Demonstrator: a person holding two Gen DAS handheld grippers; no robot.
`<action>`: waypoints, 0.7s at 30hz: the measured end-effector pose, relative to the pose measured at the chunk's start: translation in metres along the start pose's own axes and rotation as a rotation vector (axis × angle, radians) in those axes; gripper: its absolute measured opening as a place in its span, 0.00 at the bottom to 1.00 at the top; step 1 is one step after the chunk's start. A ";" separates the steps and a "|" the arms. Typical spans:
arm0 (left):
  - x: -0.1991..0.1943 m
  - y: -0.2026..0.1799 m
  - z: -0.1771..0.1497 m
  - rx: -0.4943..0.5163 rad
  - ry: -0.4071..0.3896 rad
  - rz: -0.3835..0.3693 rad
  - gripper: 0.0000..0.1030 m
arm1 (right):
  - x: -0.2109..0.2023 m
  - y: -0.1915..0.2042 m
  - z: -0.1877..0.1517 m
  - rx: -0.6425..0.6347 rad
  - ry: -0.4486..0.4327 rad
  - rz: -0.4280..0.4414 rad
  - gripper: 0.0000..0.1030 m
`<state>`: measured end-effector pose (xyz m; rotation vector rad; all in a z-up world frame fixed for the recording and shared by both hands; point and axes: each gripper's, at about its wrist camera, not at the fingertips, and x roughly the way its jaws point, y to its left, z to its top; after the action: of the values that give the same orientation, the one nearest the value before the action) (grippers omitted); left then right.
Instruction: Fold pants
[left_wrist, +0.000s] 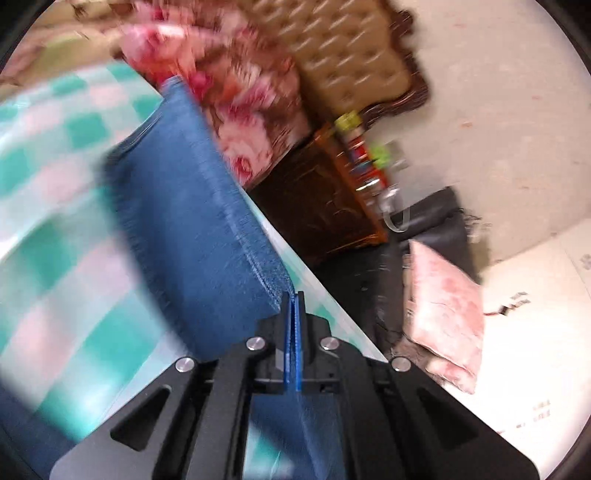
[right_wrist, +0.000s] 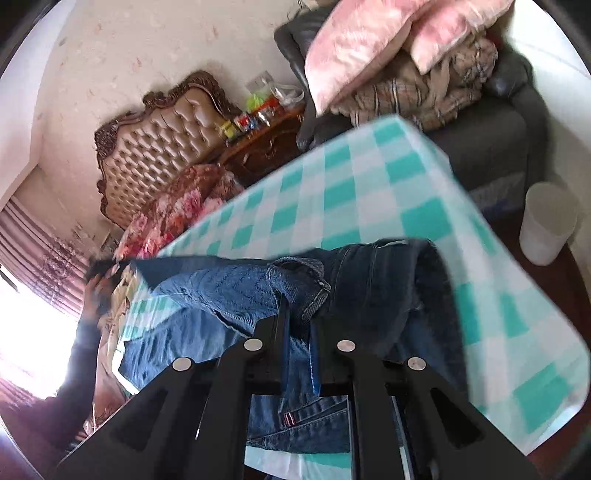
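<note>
Blue denim pants (right_wrist: 258, 291) lie across a table covered with a teal and white checked cloth (right_wrist: 388, 192). My left gripper (left_wrist: 293, 299) is shut on the edge of a pants leg (left_wrist: 192, 206) and holds it raised above the cloth (left_wrist: 55, 229); the view is blurred. My right gripper (right_wrist: 297, 314) is shut on a bunched seam of the pants near the waist, lifted a little off the table. The rest of the pants hangs down under both grippers.
A tufted headboard (right_wrist: 159, 140), floral bedding (right_wrist: 177, 214) and a dark wooden nightstand (left_wrist: 325, 199) with small items stand beyond the table. A dark armchair (right_wrist: 491, 140) holds pink pillows (right_wrist: 354, 40). A white bin (right_wrist: 546, 225) stands at the right.
</note>
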<state>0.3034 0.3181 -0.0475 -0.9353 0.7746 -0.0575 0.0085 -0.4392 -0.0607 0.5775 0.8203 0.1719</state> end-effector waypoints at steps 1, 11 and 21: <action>-0.029 0.008 -0.018 0.012 -0.016 0.002 0.01 | -0.005 -0.004 -0.001 0.006 -0.001 -0.007 0.10; -0.145 0.175 -0.210 -0.135 0.052 0.150 0.01 | 0.010 -0.078 -0.068 0.270 0.096 -0.082 0.27; -0.142 0.177 -0.217 -0.148 0.040 0.086 0.01 | -0.016 -0.079 -0.108 0.471 0.000 -0.027 0.62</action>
<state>0.0163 0.3257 -0.1728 -1.0424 0.8640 0.0576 -0.0871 -0.4661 -0.1522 1.0074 0.8723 -0.0507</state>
